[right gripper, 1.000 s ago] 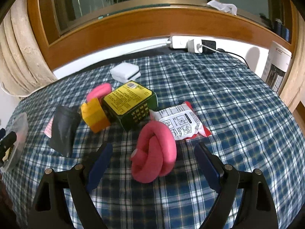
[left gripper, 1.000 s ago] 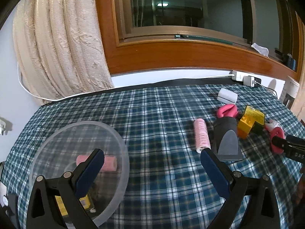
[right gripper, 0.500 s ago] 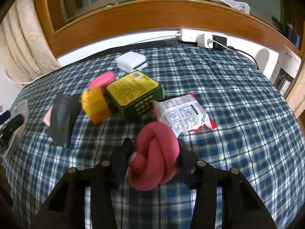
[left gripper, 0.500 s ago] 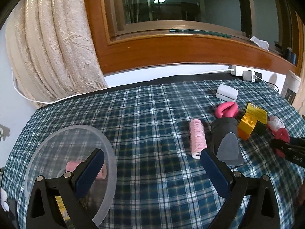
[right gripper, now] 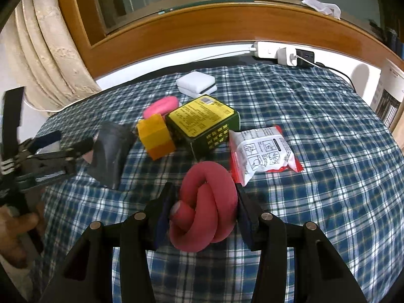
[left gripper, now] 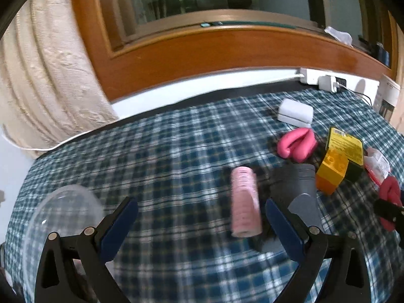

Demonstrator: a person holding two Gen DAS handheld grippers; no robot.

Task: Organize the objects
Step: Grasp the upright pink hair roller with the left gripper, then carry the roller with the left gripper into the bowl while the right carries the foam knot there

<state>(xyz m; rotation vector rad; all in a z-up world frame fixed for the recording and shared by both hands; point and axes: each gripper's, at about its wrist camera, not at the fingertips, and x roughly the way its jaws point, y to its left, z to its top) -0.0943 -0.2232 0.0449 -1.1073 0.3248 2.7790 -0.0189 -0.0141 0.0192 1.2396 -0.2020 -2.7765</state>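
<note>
My right hand-held gripper [right gripper: 204, 209] pinches the knotted red foam tube [right gripper: 205, 205] at frame centre-bottom over the plaid bench [right gripper: 315, 181]; left hand-held gripper [left gripper: 202, 217] spread wide w/ nothing in it, pink roller [left gripper: 245, 200] btwn its tips.

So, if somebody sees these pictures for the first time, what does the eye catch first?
Probably the knotted red foam tube, squeezed between the right gripper at the front of the checked tablecloth. Behind it lies a green box with a yellow label. The left gripper stands open, pointing at a pink roll.
</note>
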